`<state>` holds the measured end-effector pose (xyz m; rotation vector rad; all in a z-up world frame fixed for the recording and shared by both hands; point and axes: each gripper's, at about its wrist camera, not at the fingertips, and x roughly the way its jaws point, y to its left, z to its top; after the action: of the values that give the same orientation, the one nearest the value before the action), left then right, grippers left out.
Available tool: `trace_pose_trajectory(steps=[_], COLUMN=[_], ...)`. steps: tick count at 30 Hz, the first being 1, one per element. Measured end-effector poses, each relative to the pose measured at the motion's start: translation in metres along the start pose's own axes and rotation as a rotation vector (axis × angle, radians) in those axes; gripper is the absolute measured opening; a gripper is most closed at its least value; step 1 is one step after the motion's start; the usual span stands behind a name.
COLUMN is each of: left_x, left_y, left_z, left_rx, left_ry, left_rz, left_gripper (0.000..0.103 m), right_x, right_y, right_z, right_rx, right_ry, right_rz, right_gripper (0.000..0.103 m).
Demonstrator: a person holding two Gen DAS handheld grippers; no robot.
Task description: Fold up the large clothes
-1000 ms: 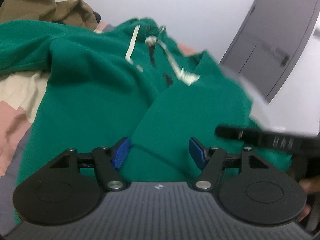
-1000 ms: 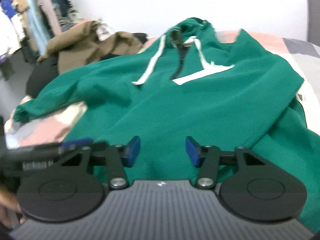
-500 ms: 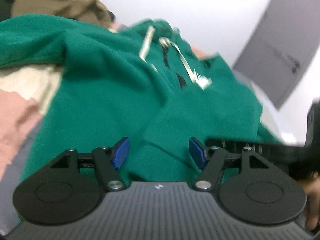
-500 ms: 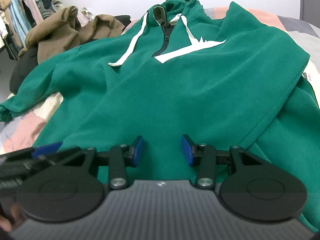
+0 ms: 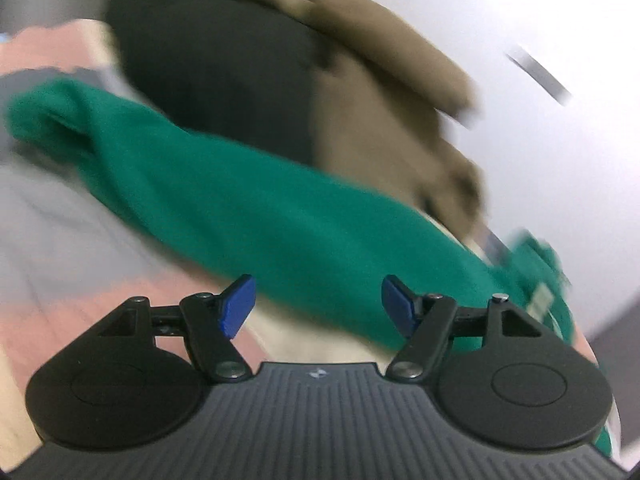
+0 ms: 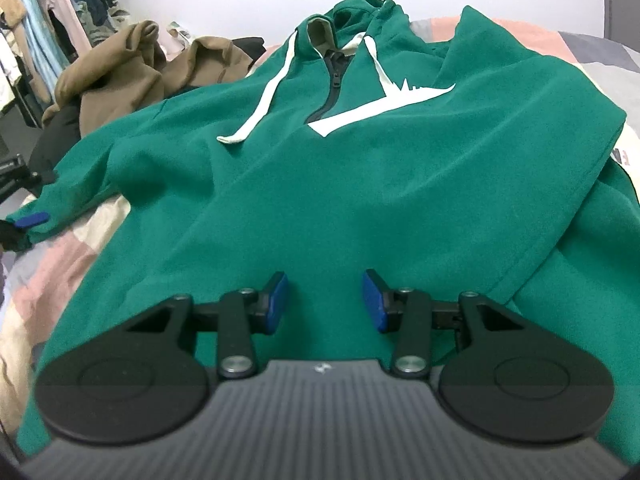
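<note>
A green hoodie lies front-up across a bed, filling the middle of the right wrist view, its hood at the top centre, white drawcords and a white chest graphic showing, and one sleeve running out to the left edge. The right gripper hangs low in the frame over the hem region; its jaws stand apart with green fabric seen between them, but the pads do not look pressed on it – released, as far as I can judge. The left gripper hovers above the sleeve, jaws wide and empty, cloth behind them rather than pinched.

Risks from here: the left jaws could close on the sleeve and the patchwork bedcover together, dragging the cover along; a grab mid-sleeve rather than at the cuff would leave the end dangling and spoil the fold. The brown garment and a black one lie just beside the sleeve and could get snagged. A right-side pinch catching only the top layer would let the back lag and bunch.

Hard to read – the left view is heavily smeared, so the cuff and the sleeve's contact with the pile are unclear. The hoodie's bottom hem is hidden behind the right gripper's body, and its other sleeve is cut off at the right
</note>
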<state>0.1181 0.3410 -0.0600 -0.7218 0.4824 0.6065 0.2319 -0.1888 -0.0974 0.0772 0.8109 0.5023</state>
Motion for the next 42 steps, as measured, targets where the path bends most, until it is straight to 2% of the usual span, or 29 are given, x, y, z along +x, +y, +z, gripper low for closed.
trace_pose_trajectory(steps=[4, 7, 9, 12, 14, 15, 16, 19, 23, 25, 29, 32, 36, 42], left_x=[0.010, 0.015, 0.023, 0.036, 0.037, 0.039, 0.042, 0.040, 0.019, 0.000, -0.050, -0.086, -0.126, -0.172], left_y=[0.064, 0.109, 0.133, 0.160, 0.175, 0.178, 0.177, 0.172, 0.148, 0.129, 0.066, 0.012, -0.069, -0.186], left_z=[0.044, 0.065, 0.075, 0.088, 0.097, 0.099, 0.103, 0.107, 0.114, 0.120, 0.134, 0.138, 0.120, 0.062], left_rx=[-0.199, -0.364, -0.454, -0.531, -0.540, -0.528, -0.500, -0.410, -0.282, -0.222, -0.010, 0.123, 0.290, 0.483], left_ry=[-0.055, -0.111, -0.122, -0.138, -0.147, -0.150, -0.149, -0.150, -0.200, -0.241, -0.334, -0.382, -0.438, -0.470], left_rz=[0.090, 0.117, 0.131, 0.133, 0.118, 0.121, 0.138, 0.173, 0.181, 0.162, 0.120, 0.053, 0.005, -0.100], left_gripper=[0.075, 0.075, 0.074, 0.074, 0.073, 0.069, 0.055, 0.027, 0.021, 0.019, 0.019, 0.019, 0.019, 0.019], right_x=[0.003, 0.006, 0.008, 0.012, 0.014, 0.015, 0.015, 0.017, 0.016, 0.014, 0.004, -0.010, -0.034, -0.070], right_y=[-0.002, -0.003, -0.002, 0.000, 0.002, 0.004, 0.004, 0.007, 0.007, 0.005, 0.000, 0.003, 0.006, -0.006], right_z=[0.002, 0.002, 0.002, 0.003, 0.004, 0.005, 0.005, 0.008, 0.011, 0.013, 0.013, 0.013, 0.011, 0.008], right_rx=[0.010, 0.009, 0.007, -0.009, -0.025, -0.033, -0.038, -0.040, -0.017, 0.001, 0.031, 0.021, -0.021, 0.003], right_ry=[-0.001, -0.007, -0.007, -0.010, -0.012, -0.012, -0.011, -0.009, -0.010, -0.020, -0.037, -0.070, -0.131, -0.206], right_rz=[0.007, 0.006, 0.002, -0.010, -0.023, -0.030, -0.037, -0.054, -0.061, -0.057, -0.042, -0.022, -0.004, 0.033], right_gripper=[0.044, 0.044, 0.044, 0.044, 0.044, 0.044, 0.044, 0.044, 0.044, 0.044, 0.045, 0.045, 0.045, 0.045])
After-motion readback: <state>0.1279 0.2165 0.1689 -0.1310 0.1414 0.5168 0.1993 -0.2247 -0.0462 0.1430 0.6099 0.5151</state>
